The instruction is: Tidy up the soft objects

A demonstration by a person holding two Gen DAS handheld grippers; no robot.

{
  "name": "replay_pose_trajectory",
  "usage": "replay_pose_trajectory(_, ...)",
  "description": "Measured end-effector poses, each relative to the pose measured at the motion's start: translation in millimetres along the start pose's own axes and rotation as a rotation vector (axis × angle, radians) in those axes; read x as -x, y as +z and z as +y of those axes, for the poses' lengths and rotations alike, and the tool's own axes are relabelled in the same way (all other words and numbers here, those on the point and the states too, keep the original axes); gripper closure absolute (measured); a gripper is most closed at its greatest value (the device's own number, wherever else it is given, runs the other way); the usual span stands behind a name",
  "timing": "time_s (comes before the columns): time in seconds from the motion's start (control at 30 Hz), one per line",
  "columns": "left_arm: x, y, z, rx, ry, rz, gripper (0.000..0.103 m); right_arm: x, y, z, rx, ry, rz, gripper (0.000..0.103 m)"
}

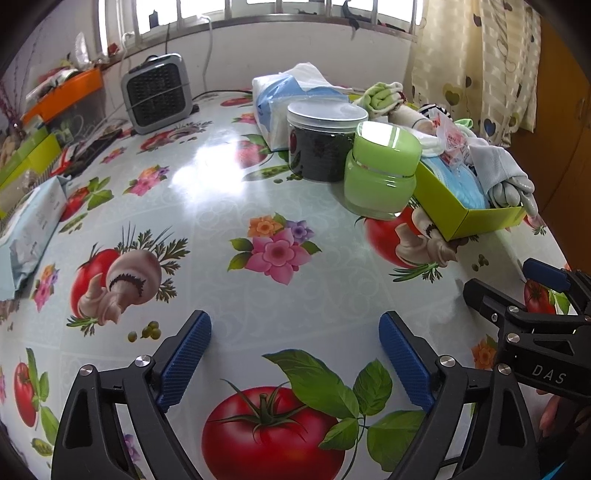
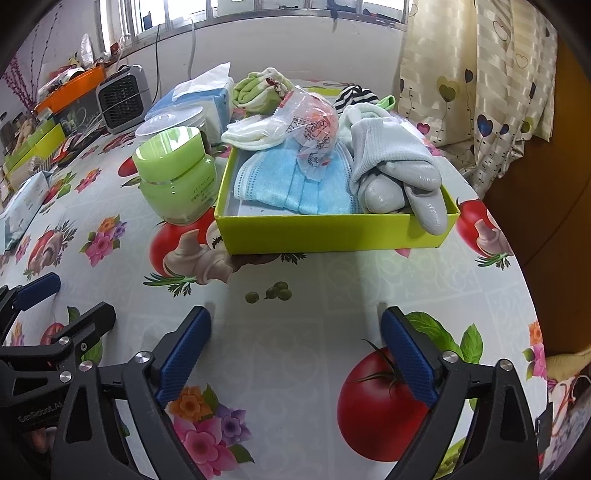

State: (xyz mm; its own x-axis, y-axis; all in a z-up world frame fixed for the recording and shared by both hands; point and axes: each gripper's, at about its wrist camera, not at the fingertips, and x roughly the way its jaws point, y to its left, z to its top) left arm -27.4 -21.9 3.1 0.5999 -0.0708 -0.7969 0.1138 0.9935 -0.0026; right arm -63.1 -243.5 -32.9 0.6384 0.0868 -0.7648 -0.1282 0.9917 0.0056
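Ahead, the box [image 2: 332, 230] faces the gaping right tool [image 2: 295, 354]

bright window [image 1: 280, 9] daylight | tablecloth [image 1: 207, 162] glare (strong) | fisheye-bent, dark corners

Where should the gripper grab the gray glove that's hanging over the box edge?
Probably the gray glove is best pinched at its knitted cuff, coming from above. The cuff bunches up high and uncovered, while the rubbery fingertips droop over the green box wall, so they look slippery and awkward.
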Motion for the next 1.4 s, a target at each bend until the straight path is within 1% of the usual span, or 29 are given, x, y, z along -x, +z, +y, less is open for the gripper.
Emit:
replay_pose_trajectory(0.07,-0.1,-0.1,-0.4,0.0,0.001,0.001,0.011,-0.7,-0.2,-1.2,-0.005,-0.002,0.004,0.004)
replay_pose_trajectory(0.6,-0.6,-0.1,-1.0,-0.001,0.002,0.002,0.008,-1.0,-0.4,-2.1,-0.007,-0.005,0.005,0.002)
replay_pose_trajectory(1.4,-1.2,0.0,-1.4,-0.001,0.002,0.002,0.007,-1.0,-0.6,-2.8,-0.007,-0.003,0.005,0.002)
